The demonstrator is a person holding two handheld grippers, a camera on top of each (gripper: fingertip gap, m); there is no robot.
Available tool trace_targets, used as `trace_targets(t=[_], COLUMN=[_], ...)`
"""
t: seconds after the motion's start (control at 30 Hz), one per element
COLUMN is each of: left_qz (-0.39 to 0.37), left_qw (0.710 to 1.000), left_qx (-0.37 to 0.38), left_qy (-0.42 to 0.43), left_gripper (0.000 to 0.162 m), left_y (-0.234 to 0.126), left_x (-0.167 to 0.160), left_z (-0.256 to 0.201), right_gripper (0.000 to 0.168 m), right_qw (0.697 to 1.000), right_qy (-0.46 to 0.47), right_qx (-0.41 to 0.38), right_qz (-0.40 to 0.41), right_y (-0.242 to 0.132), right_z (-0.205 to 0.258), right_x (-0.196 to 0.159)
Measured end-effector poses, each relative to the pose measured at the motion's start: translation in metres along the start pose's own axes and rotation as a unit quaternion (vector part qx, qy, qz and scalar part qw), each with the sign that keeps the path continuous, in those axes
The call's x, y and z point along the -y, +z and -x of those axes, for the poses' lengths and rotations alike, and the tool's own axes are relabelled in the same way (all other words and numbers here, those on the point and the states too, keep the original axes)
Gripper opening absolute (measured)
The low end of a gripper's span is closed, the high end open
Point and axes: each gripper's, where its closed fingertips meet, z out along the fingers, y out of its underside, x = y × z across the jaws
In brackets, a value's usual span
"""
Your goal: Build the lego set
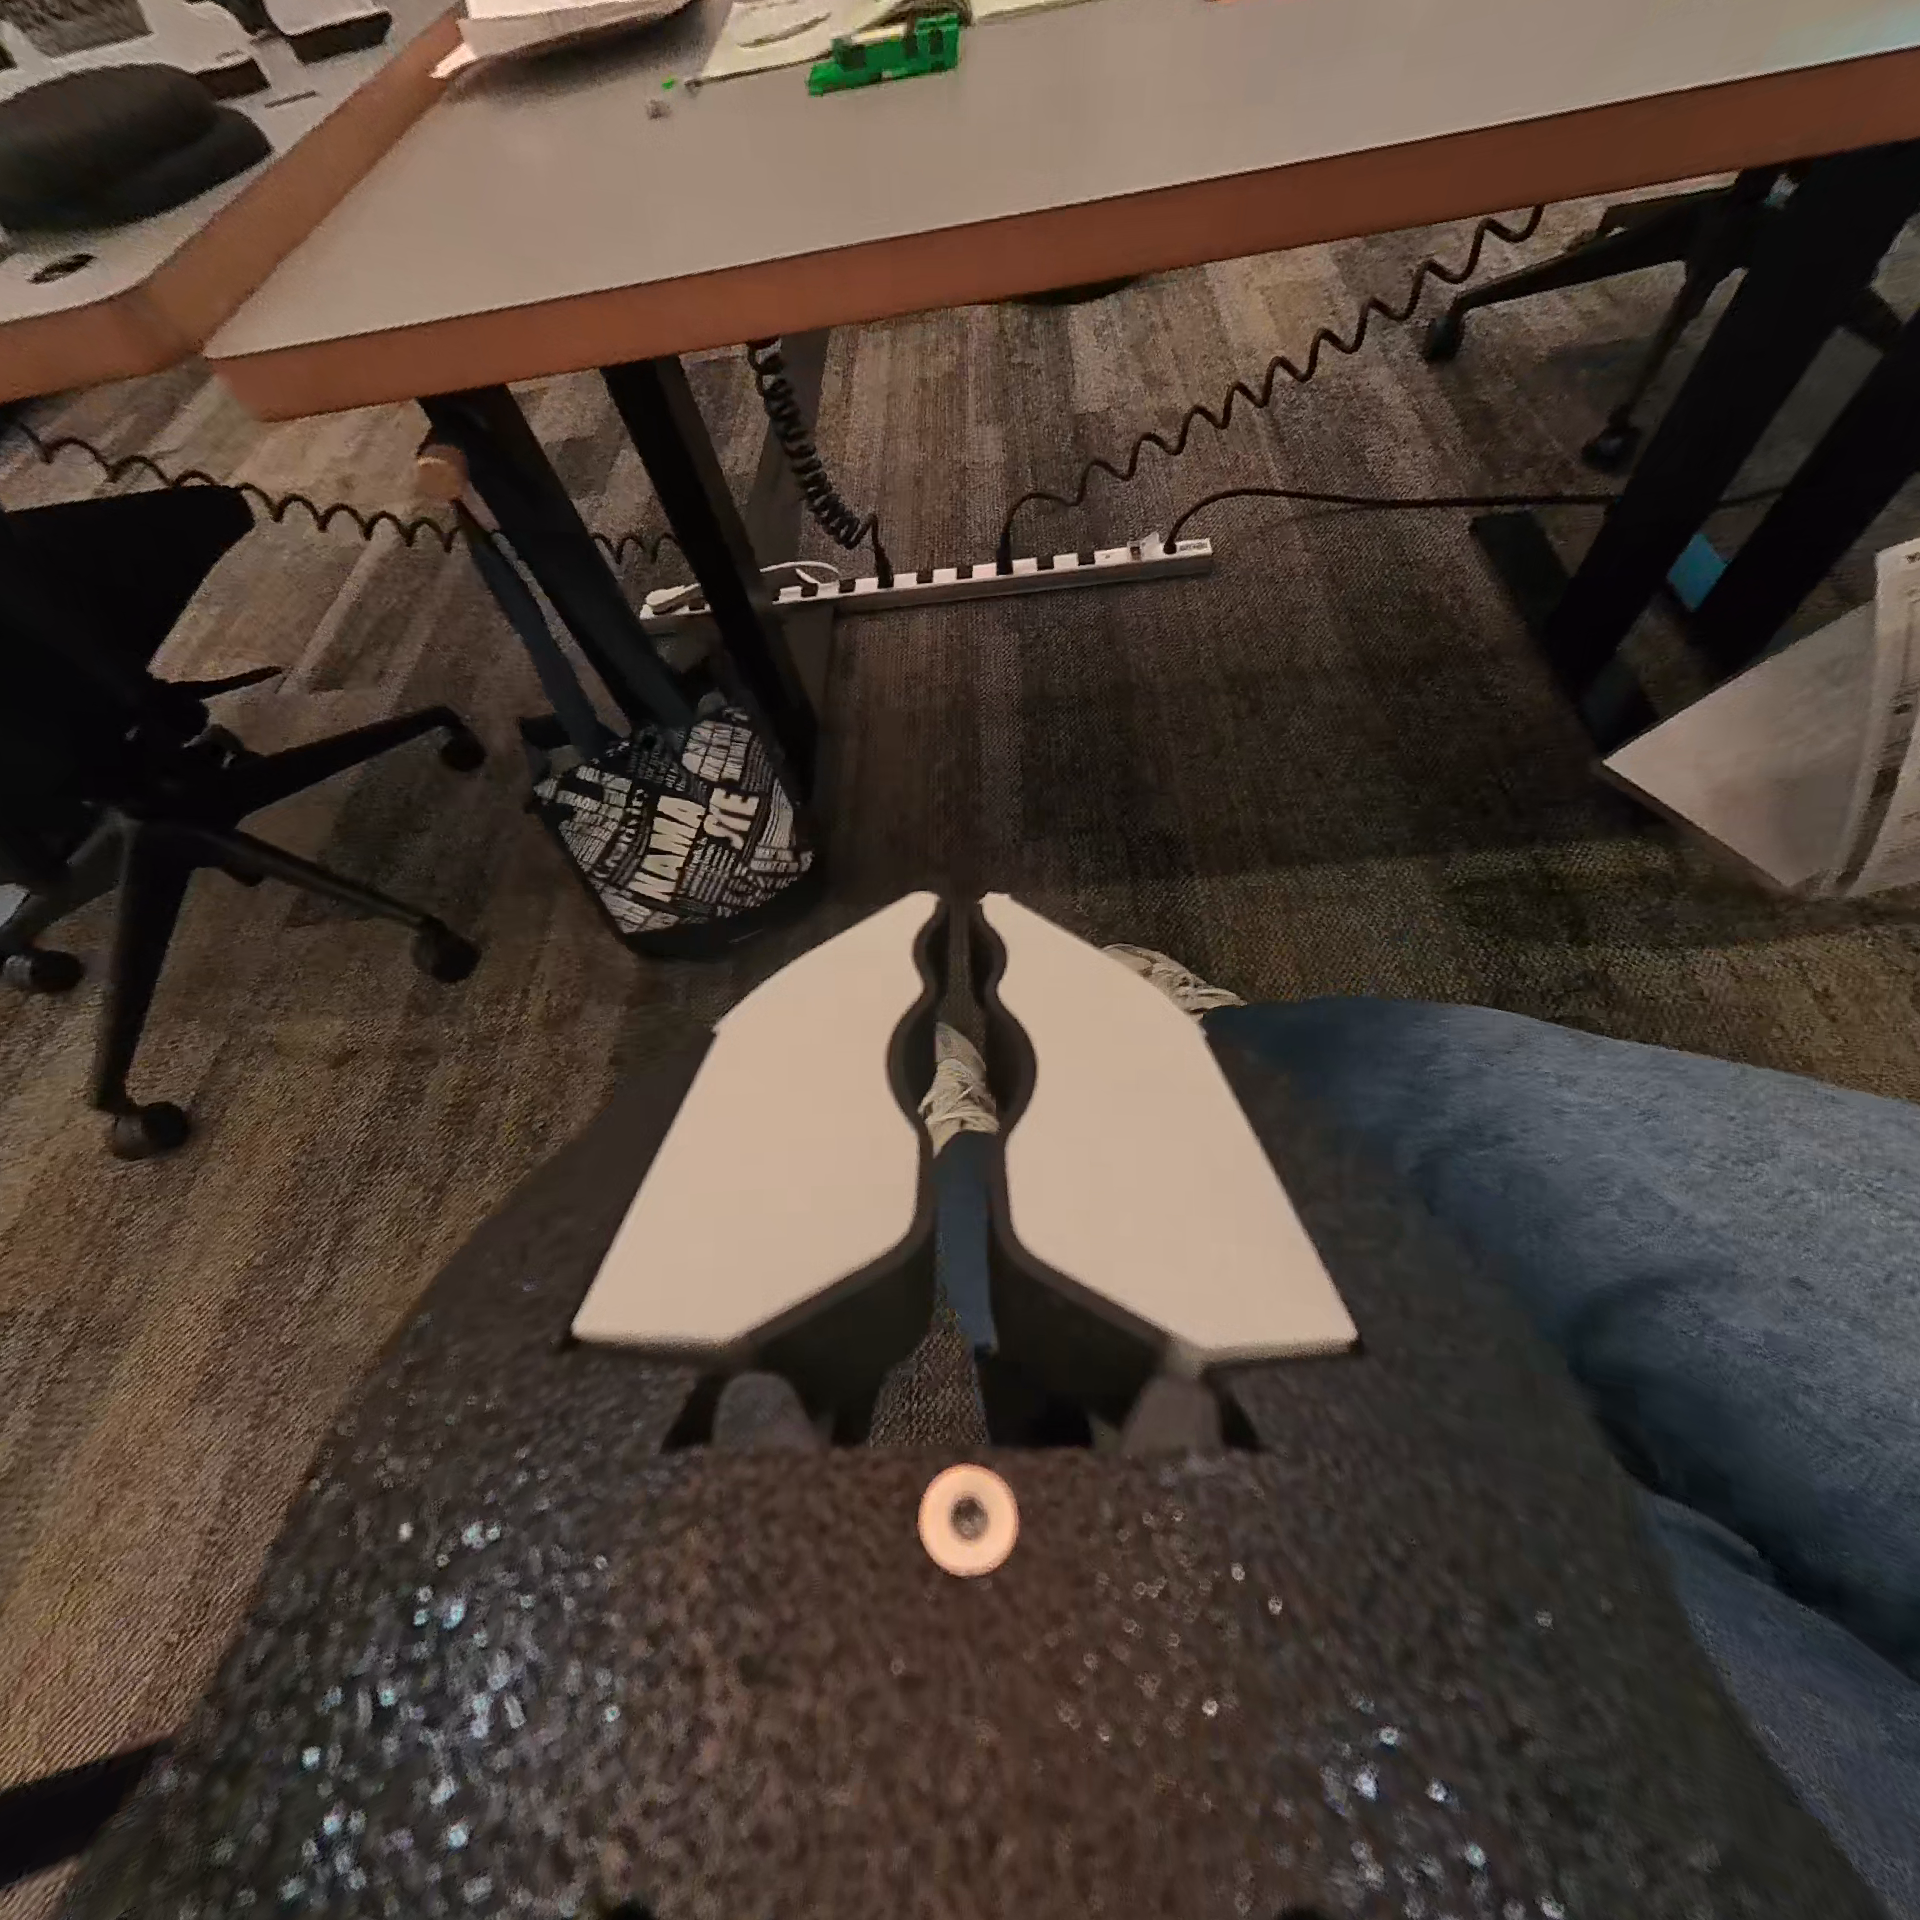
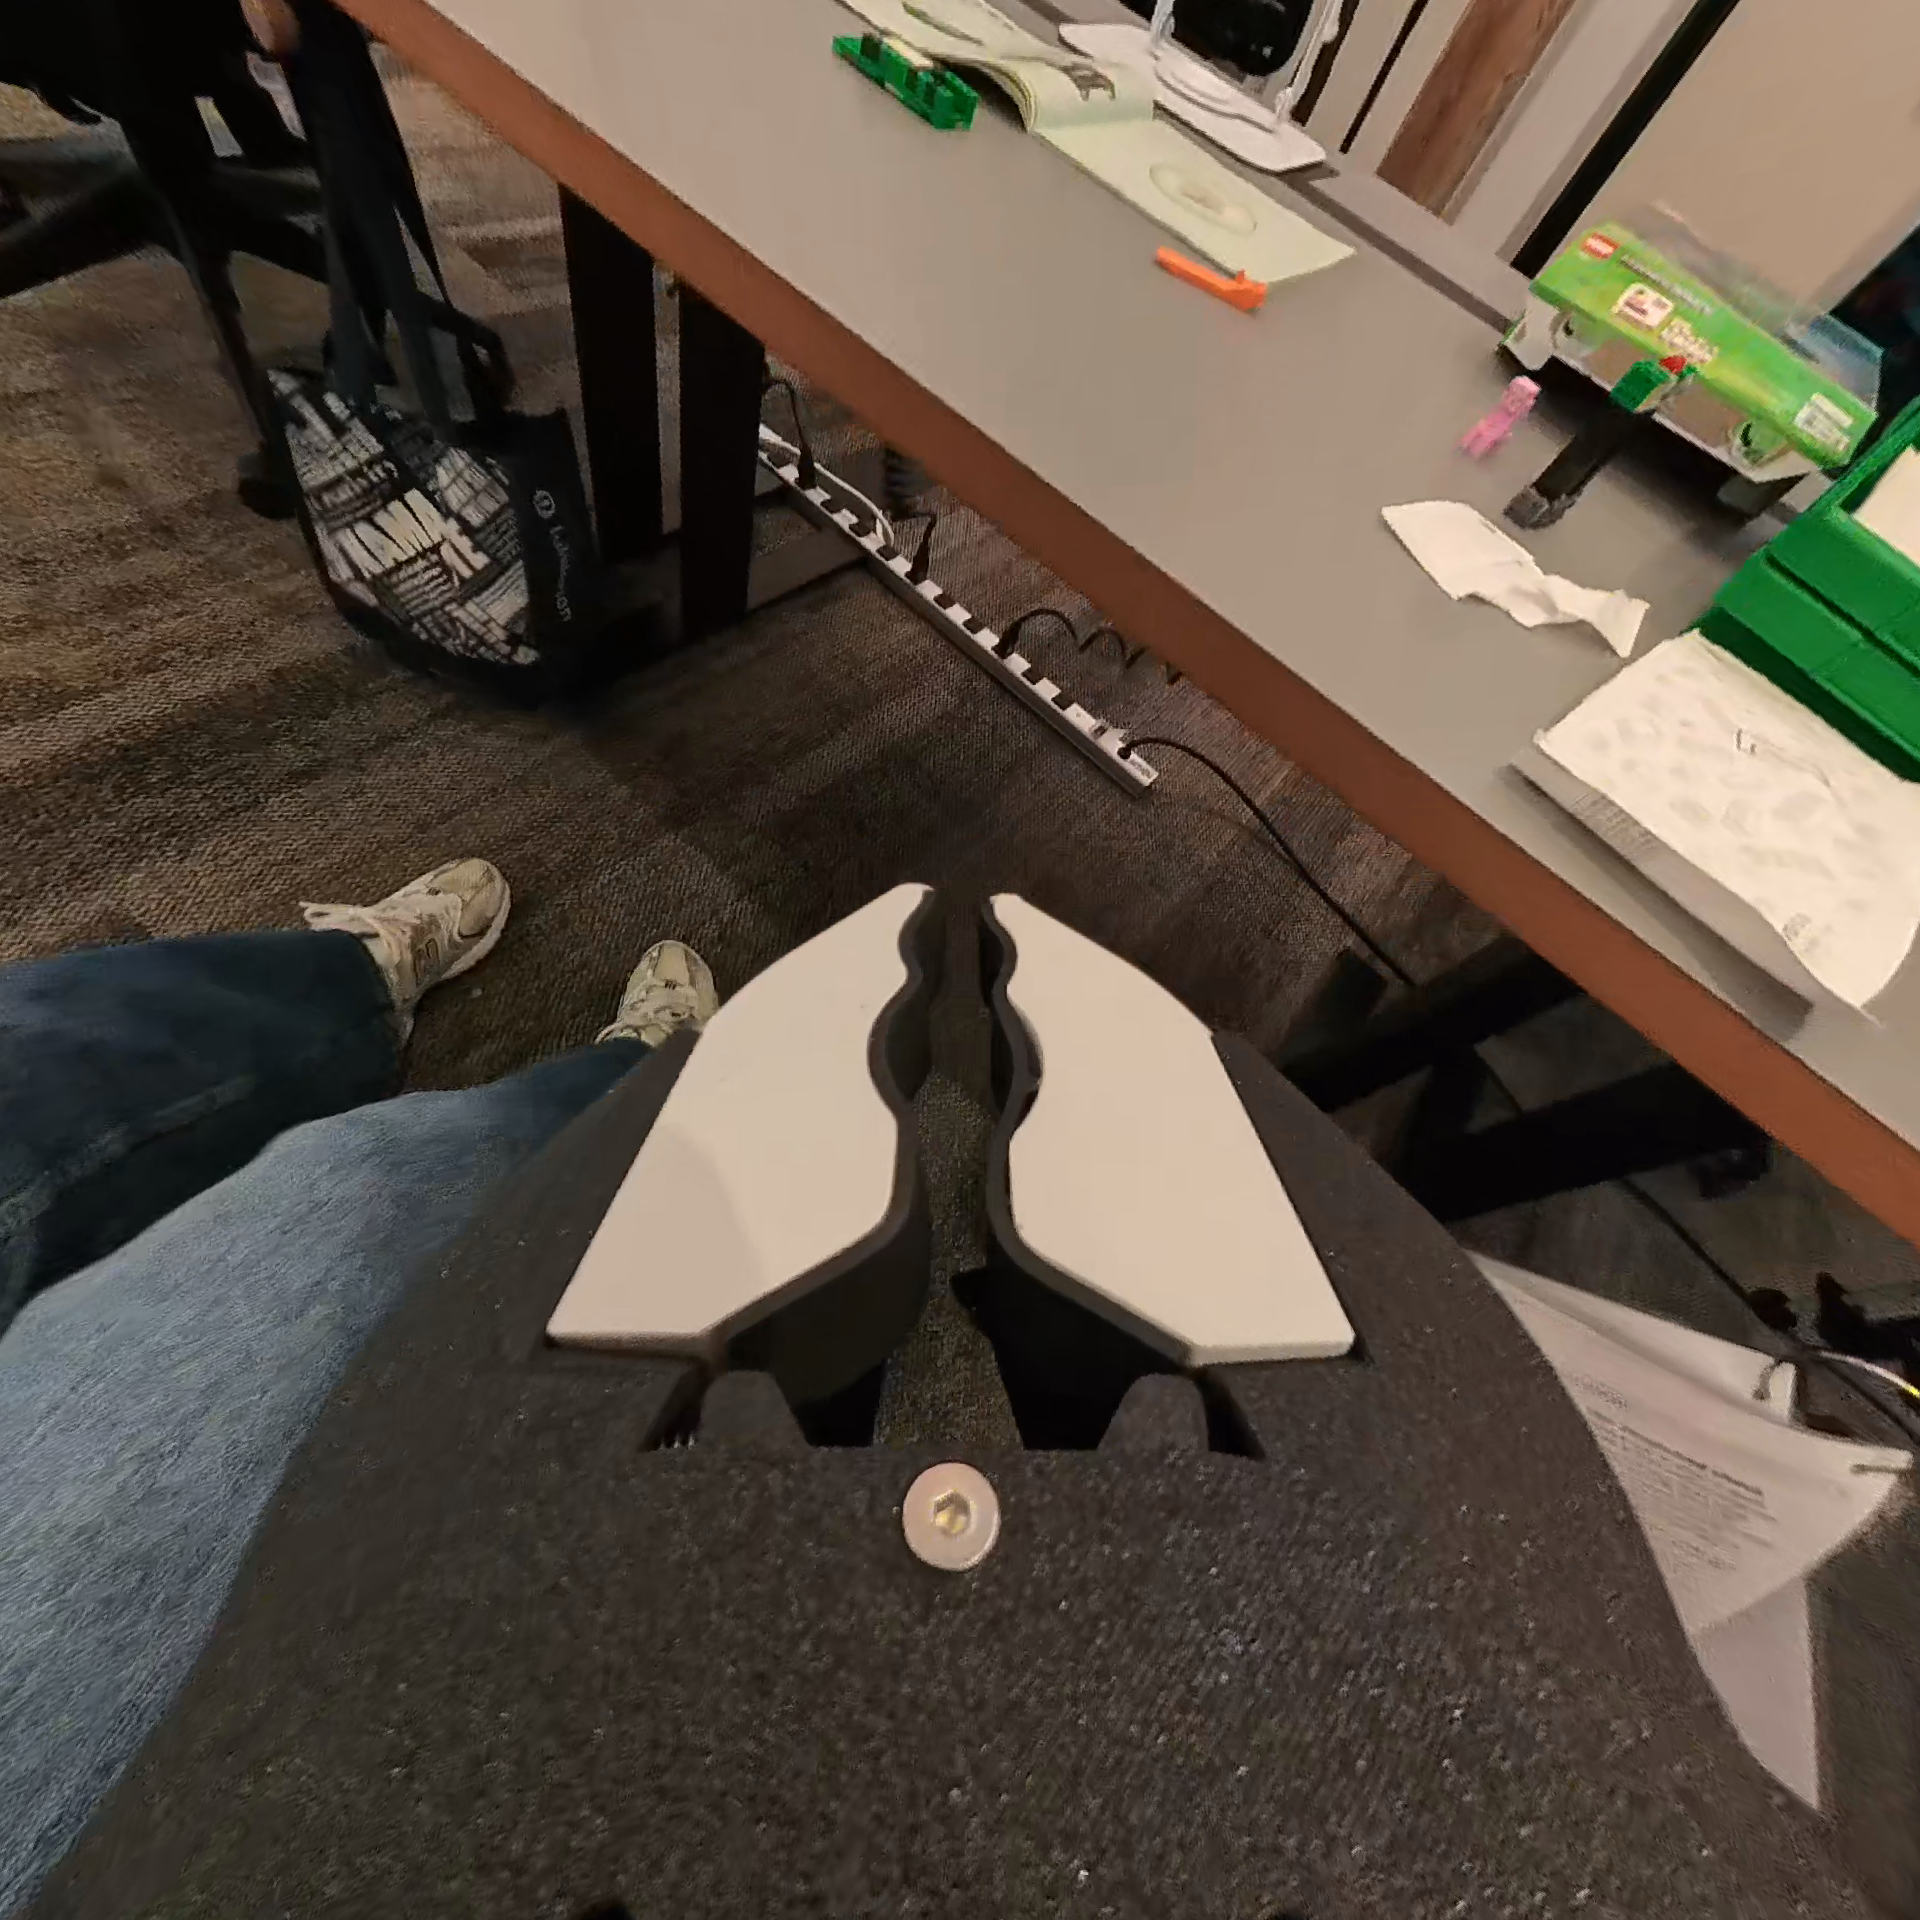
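A partly built green lego plate [image 1: 883, 60] lies far back on the grey table [image 1: 1039, 177]; it also shows in the right wrist view [image 2: 906, 81] beside an open instruction booklet [image 2: 1122, 135]. An orange brick separator [image 2: 1210, 278], a small pink figure [image 2: 1494, 418], a green lego box [image 2: 1704, 343] and green trays [image 2: 1839, 613] sit on the table's right part. My left gripper [image 1: 963, 914] is shut and empty, held low over the carpet, well short of the table. My right gripper [image 2: 961, 909] is shut and empty, also below the table edge.
A person's legs in blue jeans [image 1: 1610, 1247] and white shoes [image 2: 436, 925] lie between the grippers. Under the table are black legs [image 1: 717, 582], a power strip [image 1: 935, 582], coiled cables, a printed bag [image 1: 686, 842]. An office chair [image 1: 135, 727] stands left. Papers [image 2: 1745, 821] lie at the table's near edge. Spacing between my two grippers at the tips: around 40 centimetres.
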Motion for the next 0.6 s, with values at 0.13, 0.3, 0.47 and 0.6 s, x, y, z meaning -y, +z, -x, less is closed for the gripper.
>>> trace_targets(t=[0.13,0.3,0.47,0.6], left_qz=[-0.007,-0.012,-0.010,-0.008], left_qw=[1.000,0.999,0.997,0.995], left_qx=[0.022,0.016,0.048,0.084], left_qy=[-0.007,-0.039,-0.057,-0.054], left_gripper=[0.016,0.061,0.098,0.112], left_y=[-0.030,-0.062,-0.077,-0.090], left_x=[-0.006,-0.018,-0.029,-0.034], left_z=[0.013,0.021,0.027,0.034], right_gripper=[0.014,0.044,0.064,0.067], right_qw=[1.000,0.997,0.993,0.989], right_qy=[-0.004,0.014,0.007,-0.012], right_qx=[0.022,0.080,0.119,0.143], right_qz=[0.005,-0.008,-0.015,-0.022], right_y=[-0.016,-0.022,-0.016,-0.008], right_z=[0.012,0.037,0.063,0.082], right_x=[-0.012,-0.017,-0.014,-0.002])
